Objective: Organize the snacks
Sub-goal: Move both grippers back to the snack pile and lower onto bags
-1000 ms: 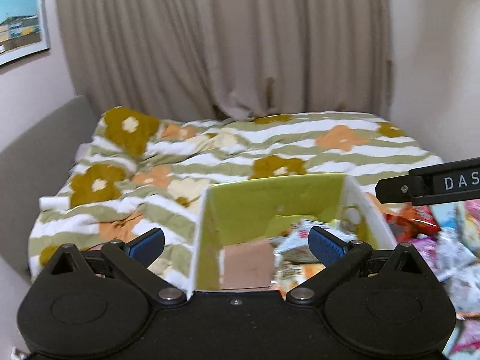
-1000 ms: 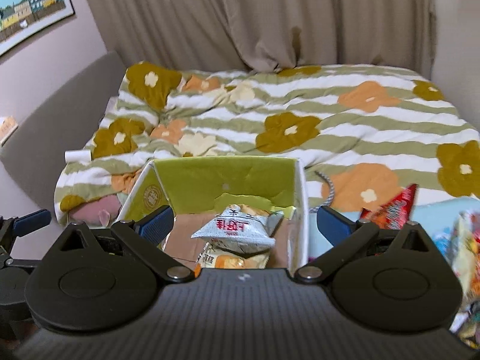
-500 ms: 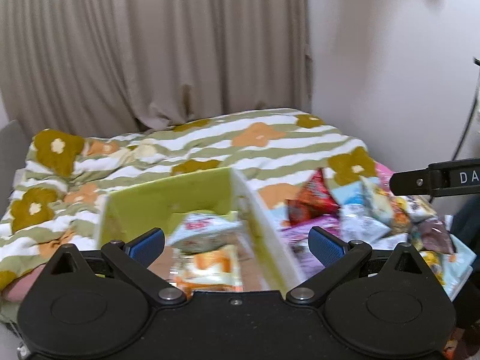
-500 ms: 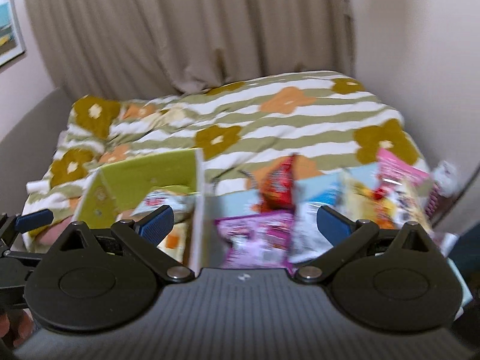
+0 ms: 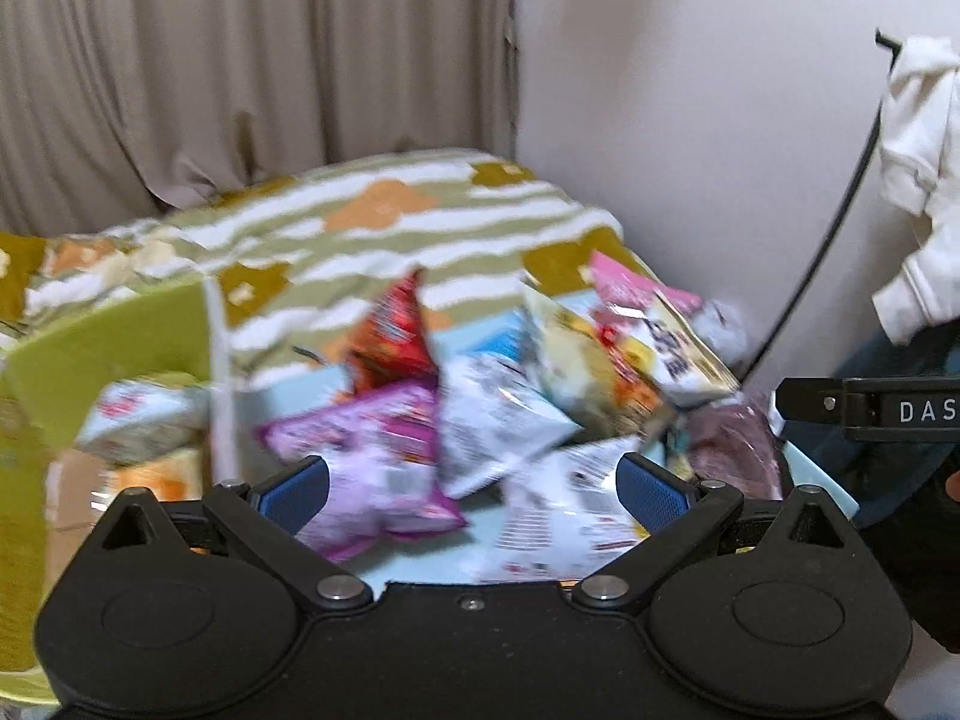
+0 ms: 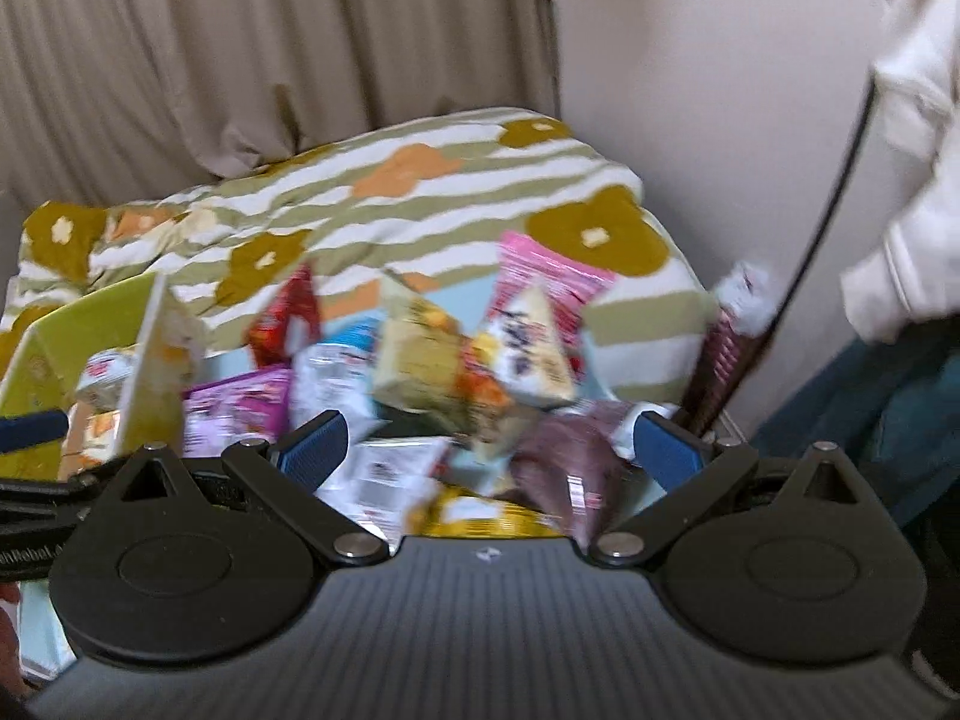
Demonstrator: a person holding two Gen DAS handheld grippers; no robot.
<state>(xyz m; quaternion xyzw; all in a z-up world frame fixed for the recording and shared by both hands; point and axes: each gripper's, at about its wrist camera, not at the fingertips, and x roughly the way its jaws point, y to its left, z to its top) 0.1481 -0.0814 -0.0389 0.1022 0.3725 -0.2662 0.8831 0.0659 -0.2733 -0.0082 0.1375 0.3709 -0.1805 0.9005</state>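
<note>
The left hand-held gripper [image 5: 471, 483] is hovering released, jaws spread wide and grasping nothing, above the near edge of the bed [image 5: 384, 222], over the snacks [image 5: 510, 396] heaped toward the bed's right edge. The right hand-held gripper [image 6: 489, 441] is likewise hanging spread and empty over the same heap, its jaws bracketing a brown pack [image 6: 561, 468]. Both are pointing forward and slightly down, level side to side, with the frames blurring. To do the pick well, I judge each should be settling on one pack lying on top, such as the purple pack [image 5: 366, 450] under the left, closing on a flat sealed edge rather than the puffed middle, so the bag is not slipping or crushing. The green box [image 5: 114, 348], already holding a few packs, is sitting at the bed's near-left edge, just beside the heap.
</note>
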